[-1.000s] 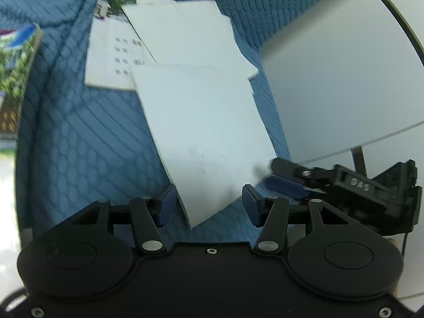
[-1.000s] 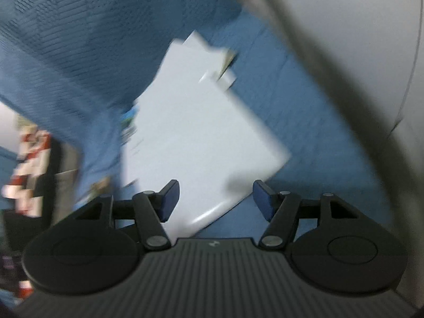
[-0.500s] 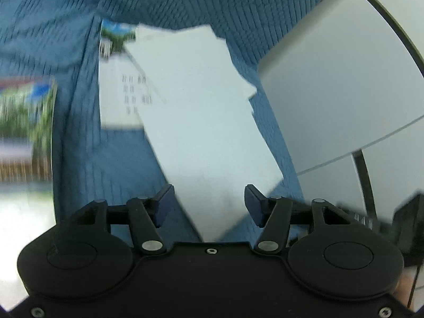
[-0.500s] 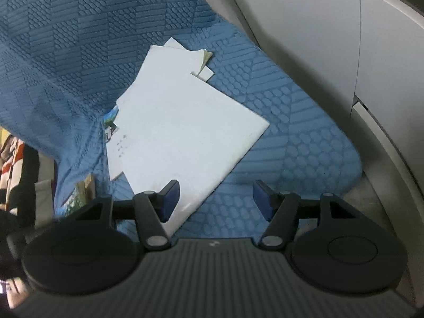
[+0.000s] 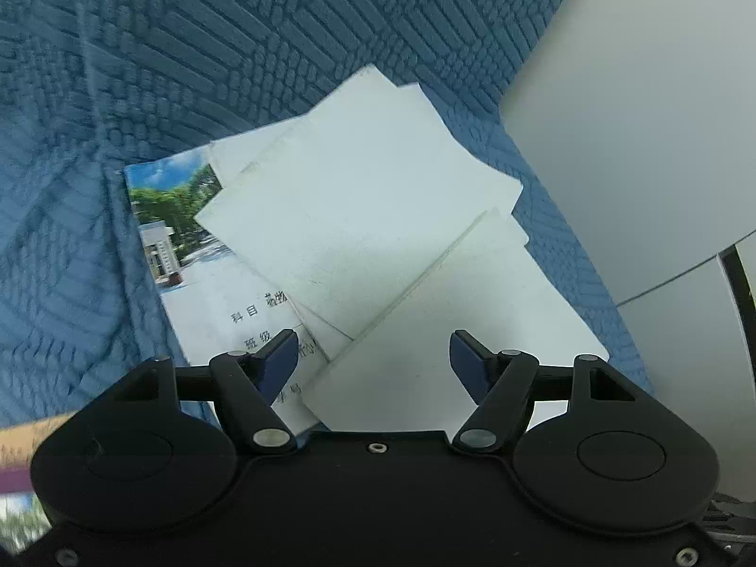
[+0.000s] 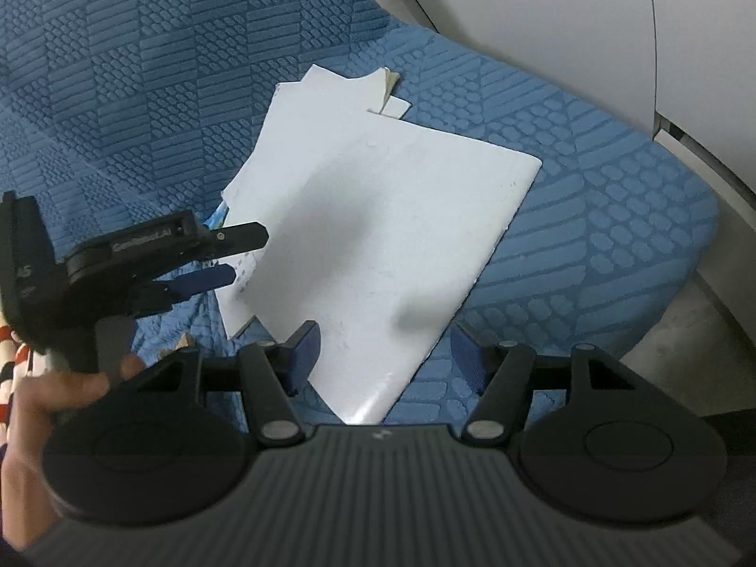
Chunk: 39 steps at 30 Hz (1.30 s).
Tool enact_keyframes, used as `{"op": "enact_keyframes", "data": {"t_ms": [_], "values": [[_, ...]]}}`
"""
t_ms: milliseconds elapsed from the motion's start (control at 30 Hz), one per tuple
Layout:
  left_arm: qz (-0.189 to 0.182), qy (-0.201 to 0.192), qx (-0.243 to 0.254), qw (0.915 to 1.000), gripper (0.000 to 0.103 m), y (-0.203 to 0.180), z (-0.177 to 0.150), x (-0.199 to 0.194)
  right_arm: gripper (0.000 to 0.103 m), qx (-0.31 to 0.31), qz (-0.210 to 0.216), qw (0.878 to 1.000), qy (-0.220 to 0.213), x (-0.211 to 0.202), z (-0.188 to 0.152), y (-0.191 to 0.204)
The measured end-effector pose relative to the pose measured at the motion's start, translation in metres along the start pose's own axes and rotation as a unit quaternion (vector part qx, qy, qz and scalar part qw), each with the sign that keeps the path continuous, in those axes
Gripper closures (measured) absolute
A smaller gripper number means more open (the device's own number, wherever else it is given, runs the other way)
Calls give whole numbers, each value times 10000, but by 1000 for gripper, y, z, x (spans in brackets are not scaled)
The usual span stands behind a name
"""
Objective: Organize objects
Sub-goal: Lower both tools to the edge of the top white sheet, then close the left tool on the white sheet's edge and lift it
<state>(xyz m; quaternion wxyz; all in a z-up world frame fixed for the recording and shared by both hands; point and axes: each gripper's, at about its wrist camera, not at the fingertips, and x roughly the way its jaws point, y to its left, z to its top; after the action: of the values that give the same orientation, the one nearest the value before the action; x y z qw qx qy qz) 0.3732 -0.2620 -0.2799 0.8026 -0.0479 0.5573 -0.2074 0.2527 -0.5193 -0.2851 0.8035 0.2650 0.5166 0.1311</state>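
A loose pile of white booklets (image 5: 368, 217) lies on a blue quilted cover (image 5: 236, 47). Under them sits a booklet with a photo cover and printed text (image 5: 189, 245). My left gripper (image 5: 373, 359) hovers over the pile's near edge. Its jaws are opening, and the pads press on nothing. In the right wrist view the big top booklet (image 6: 378, 236) fills the middle, and my right gripper (image 6: 385, 349) stands open above its near corner. The left gripper (image 6: 236, 255), held by a hand (image 6: 47, 401), reaches in at the pile's left side.
A grey panel (image 5: 638, 118) rises close behind the cover on the right, also visible as a pale wall (image 6: 567, 9). The blue cover (image 6: 141, 71) spreads far to the left. It ends at a rounded edge (image 6: 685, 245) over a grey ledge (image 6: 685, 354).
The left gripper has swung across the pile toward the printed booklet, rolled, and spread its jaws wider. It now shows at the left of the right wrist view. The right gripper has shifted sideways.
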Motion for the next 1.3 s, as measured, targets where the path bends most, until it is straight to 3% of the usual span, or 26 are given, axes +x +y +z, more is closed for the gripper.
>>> {"op": "enact_keyframes", "data": {"t_ms": [100, 167, 267, 400, 567, 700, 767, 1067, 1300], "values": [[18, 277, 107, 9996, 45, 4, 2, 9, 38, 68, -20, 10000, 14, 3, 1, -4], [-103, 397, 189, 9990, 45, 5, 2, 12, 38, 102, -2, 9999, 55, 5, 1, -7], [-210, 433, 201, 9986, 46, 6, 0, 11, 40, 164, -55, 9998, 40, 4, 2, -11], [-444, 517, 91, 9976, 57, 6, -7, 9, 40, 233, -23, 9997, 38, 4, 1, -14], [-869, 772, -257, 9929, 62, 10, -22, 6, 40, 264, -10, 9997, 15, 2, -2, -15], [-1361, 941, -818, 9828, 62, 16, -40, 5, 40, 351, 23, 9994, -2, -4, -4, -22], [-1493, 939, -859, 9806, 62, 13, -49, 3, 40, 374, -2, 9993, -1, -7, -6, -25], [-1463, 694, -1243, 9790, 85, 0, -91, -16, 39, 534, 90, 9985, -46, -27, -18, -41], [-1273, 462, -1404, 9808, 87, -18, -131, -40, 38, 995, 46, 9945, -308, -57, -35, -60]]}}
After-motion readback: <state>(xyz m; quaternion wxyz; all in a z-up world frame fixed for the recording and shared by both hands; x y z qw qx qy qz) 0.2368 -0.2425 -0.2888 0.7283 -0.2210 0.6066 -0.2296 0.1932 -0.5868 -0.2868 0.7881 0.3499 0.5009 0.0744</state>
